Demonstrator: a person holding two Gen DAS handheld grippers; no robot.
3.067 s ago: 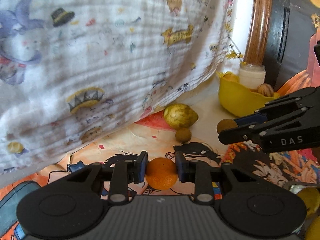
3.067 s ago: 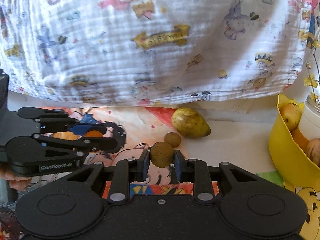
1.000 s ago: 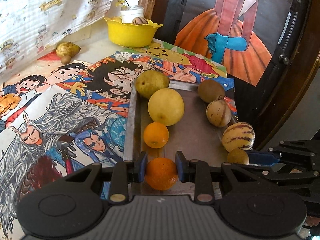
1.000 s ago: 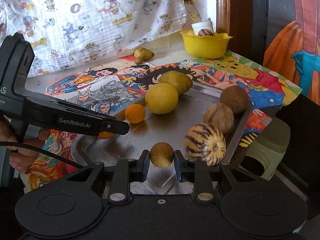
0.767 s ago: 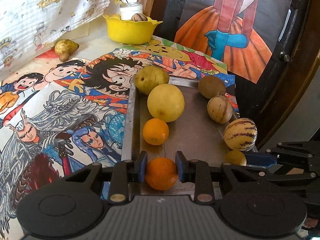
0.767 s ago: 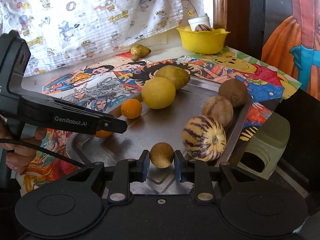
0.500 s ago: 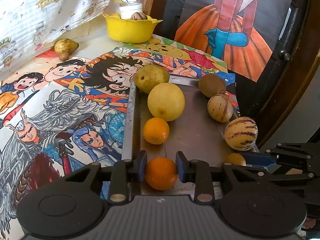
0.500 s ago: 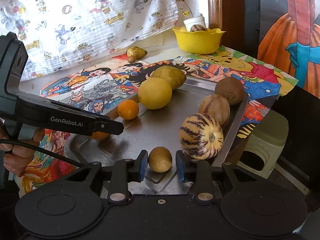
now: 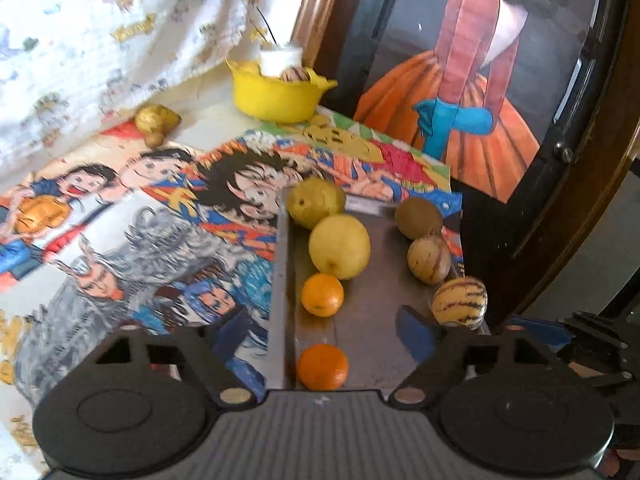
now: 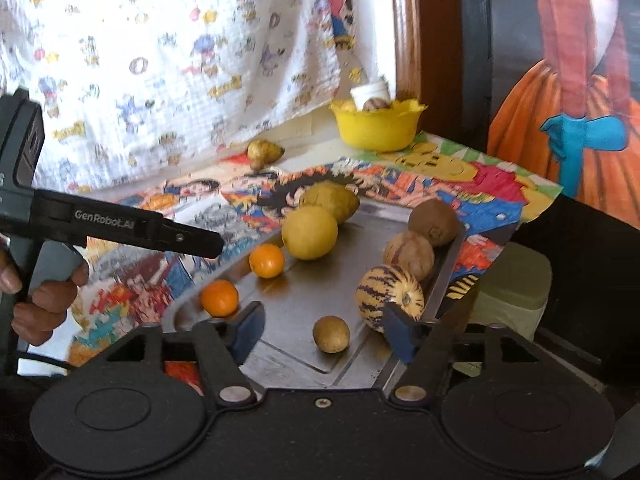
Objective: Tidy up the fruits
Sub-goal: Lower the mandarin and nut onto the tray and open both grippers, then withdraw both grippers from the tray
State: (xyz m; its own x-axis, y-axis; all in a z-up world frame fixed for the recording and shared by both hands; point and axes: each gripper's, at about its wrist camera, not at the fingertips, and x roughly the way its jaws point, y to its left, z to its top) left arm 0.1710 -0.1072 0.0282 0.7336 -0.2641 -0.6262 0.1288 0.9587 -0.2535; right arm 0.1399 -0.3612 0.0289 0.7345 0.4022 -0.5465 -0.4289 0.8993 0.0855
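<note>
Fruit is laid out on a metal tray [image 9: 280, 280] on the worktop, and both grippers are seen with their fingers spread and grasping nothing, having just been opening. Between the fingers of the left gripper [image 9: 326, 340] an orange [image 9: 322, 366] rests free on the tray, touched by neither finger [image 9: 416, 336]. Just beyond it a second orange [image 9: 322, 294], a yellow round fruit [image 9: 339, 246] and a greenish pear-shaped fruit [image 9: 316, 201] are lined along the tray's left edge. Between the fingers of the right gripper [image 10: 324, 330] a small brown fruit [image 10: 331, 334] sits loose on the tray, apart from both fingers. Just beside the right finger [image 10: 400, 334] a striped melon [image 10: 390, 296] is found, with a paler striped fruit [image 10: 409, 255] and a brown kiwi-like fruit [image 10: 433, 222] lined up beyond it. Far ahead of the fingers a yellow bowl [image 10: 378, 128] and two stray fruits [image 10: 264, 152] are seen beside a printed cloth [image 10: 168, 60]. A person's hand [image 10: 40, 300] is wrapped round the left gripper's handle.
</note>
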